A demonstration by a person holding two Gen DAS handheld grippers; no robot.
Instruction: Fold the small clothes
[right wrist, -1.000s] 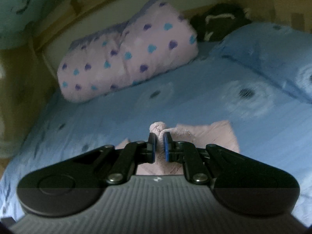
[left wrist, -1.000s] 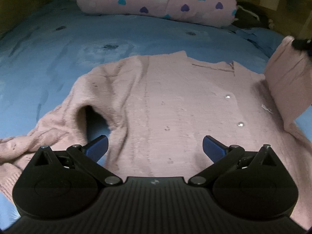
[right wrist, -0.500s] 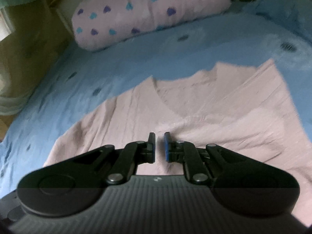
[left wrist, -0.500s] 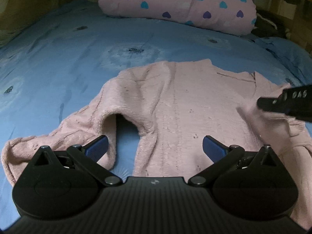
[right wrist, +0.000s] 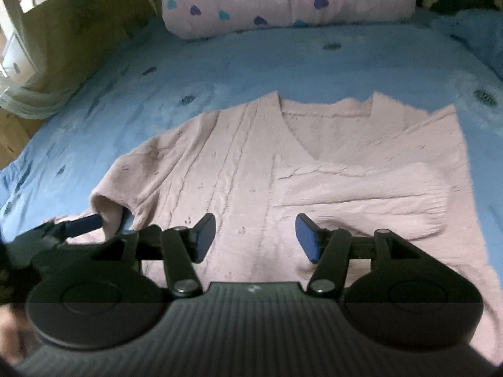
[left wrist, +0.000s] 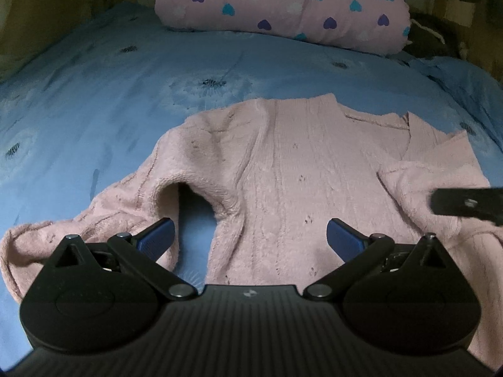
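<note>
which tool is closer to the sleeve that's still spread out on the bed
Left. The left tool hangs open just by the unfolded sleeve; the right tool sits over the cardigan's other half, near the folded sleeve.

**Dim bedroom, blue bed, heart-print bundle at the head**

A bed (left wrist: 132,94) fills most of both views, covered with a blue sheet printed with pale dandelion-like blooms and small dark marks. At its far end lies a plump pink bundle (left wrist: 283,9) of bedding dotted with teal, purple and white hearts. A dark heap (left wrist: 430,36) sits just beside the bundle's right end. A yellowish wall (right wrist: 81,15) runs along the bed's left side. In the right wrist view, a bright white framed opening (right wrist: 22,22) shows at far left, with wooden flooring (right wrist: 12,135) below. The light is low and warm.
</note>
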